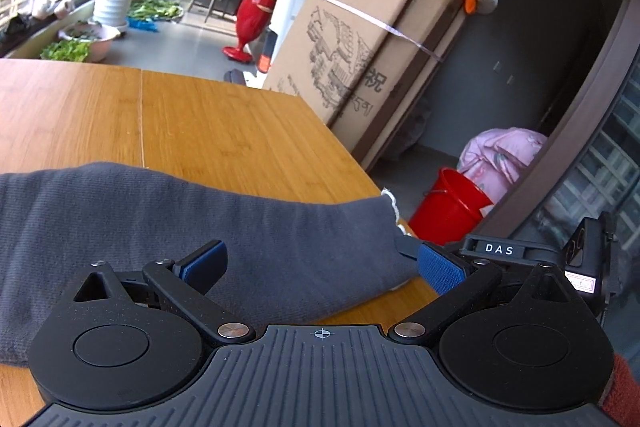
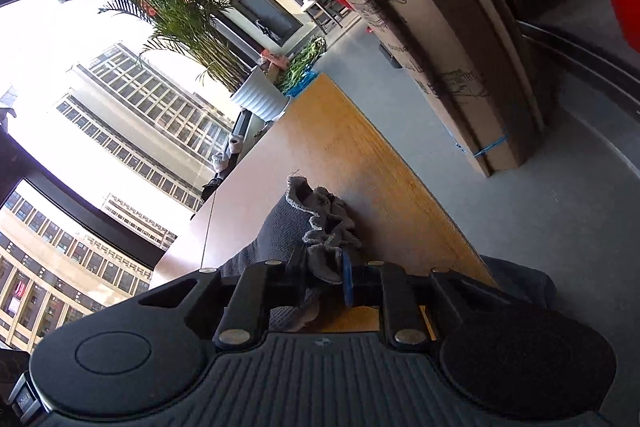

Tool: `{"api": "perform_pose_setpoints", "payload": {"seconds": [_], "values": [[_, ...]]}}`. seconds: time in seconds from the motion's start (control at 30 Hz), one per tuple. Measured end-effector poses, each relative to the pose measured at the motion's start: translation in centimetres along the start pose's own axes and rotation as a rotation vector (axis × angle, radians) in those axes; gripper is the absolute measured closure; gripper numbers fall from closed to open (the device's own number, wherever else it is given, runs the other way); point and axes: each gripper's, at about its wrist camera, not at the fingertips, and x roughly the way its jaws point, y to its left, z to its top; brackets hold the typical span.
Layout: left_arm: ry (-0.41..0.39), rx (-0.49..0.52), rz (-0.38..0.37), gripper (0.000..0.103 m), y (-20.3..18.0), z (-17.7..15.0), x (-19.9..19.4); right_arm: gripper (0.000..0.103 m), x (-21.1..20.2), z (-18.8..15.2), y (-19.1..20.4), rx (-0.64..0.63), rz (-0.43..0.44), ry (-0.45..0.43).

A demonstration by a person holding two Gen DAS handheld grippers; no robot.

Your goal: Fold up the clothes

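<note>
The left claw (image 1: 320,263) is held wide apart above the table (image 1: 224,131), and nothing is pinched between its blue pads (image 1: 442,273). A grey cloth (image 1: 168,223) is spread flat on the table just under and ahead of this claw. The cloth's far corner, with a pale stitched edge, is seen near the right pad, and the other claw is seen just beyond that pad, at the table's edge.

The right claw (image 2: 325,277) is squeezed together on a bunched, frilly edge of the same grey cloth (image 2: 324,227). That edge is lifted and crumpled right in front of the claw, with the rest of the cloth lying to its left on the table (image 2: 360,163).

A red bucket (image 1: 448,207) and a big cardboard box (image 1: 360,43) are seen on the floor past the table, ahead and to the right of the left claw.
</note>
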Motion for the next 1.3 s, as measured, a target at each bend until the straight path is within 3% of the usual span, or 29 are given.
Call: {"api": "perform_pose_setpoints", "payload": {"seconds": [0.17,0.2,0.3,0.4,0.43,0.5,0.57,0.7,0.8,0.93,0.97,1.0,1.03,1.1,1.2,1.3], "values": [[0.013,0.002,-0.021,0.001,-0.5,2.2,0.9,0.089,-0.9,-2.0,7.0,-0.453,-0.042,-0.087],[0.014,0.011,-0.031,0.005,-0.9,2.6,1.1,0.089,-0.8,-2.5,8.1,-0.518,-0.044,-0.079],[0.022,0.038,-0.054,0.042,-2.0,3.8,1.9,0.089,0.0,-4.1,10.2,-0.654,-0.070,-0.052],[0.055,0.053,-0.028,0.043,-2.6,3.9,3.2,0.089,0.3,-5.5,11.4,-0.742,-0.108,-0.062],[0.072,0.055,-0.018,0.048,-2.6,3.7,3.8,0.089,0.2,-5.8,11.6,-0.761,-0.117,-0.068],[0.100,0.040,-0.002,0.059,-2.2,3.2,5.1,0.087,-0.2,-5.9,11.5,-0.762,-0.115,-0.073],[0.116,-0.001,0.013,0.059,-1.2,2.9,6.1,0.083,-0.9,-5.1,10.5,-0.697,-0.088,-0.065],[0.129,-0.084,0.012,0.061,1.0,2.4,6.9,0.063,-2.6,-2.8,7.4,-0.481,-0.022,-0.064],[0.123,-0.101,0.001,0.063,1.5,2.2,6.7,0.055,-2.4,-1.5,5.2,-0.334,-0.043,-0.056],[0.117,-0.099,-0.007,0.064,1.7,2.0,6.6,0.057,-0.6,-0.5,2.9,-0.176,-0.079,-0.016],[0.115,-0.105,-0.011,0.064,1.8,1.9,6.6,0.066,-0.4,-0.4,3.0,-0.181,-0.076,-0.018],[0.114,-0.114,-0.018,0.064,2.0,1.9,6.5,0.087,-0.2,-0.4,3.1,-0.185,-0.073,-0.021],[0.112,-0.125,-0.024,0.064,2.2,1.9,6.4,0.092,-0.1,-0.3,3.3,-0.194,-0.069,-0.026],[0.110,-0.142,-0.035,0.063,2.6,1.8,6.2,0.092,-0.6,-0.8,4.8,-0.268,-0.041,-0.058],[0.093,-0.158,-0.028,0.061,3.1,2.1,5.7,0.092,-1.5,-2.5,8.9,-0.495,0.006,-0.095],[0.033,-0.157,-0.001,0.054,3.3,3.0,4.2,0.092,-0.9,-4.9,12.3,-0.664,0.009,-0.055]]}}
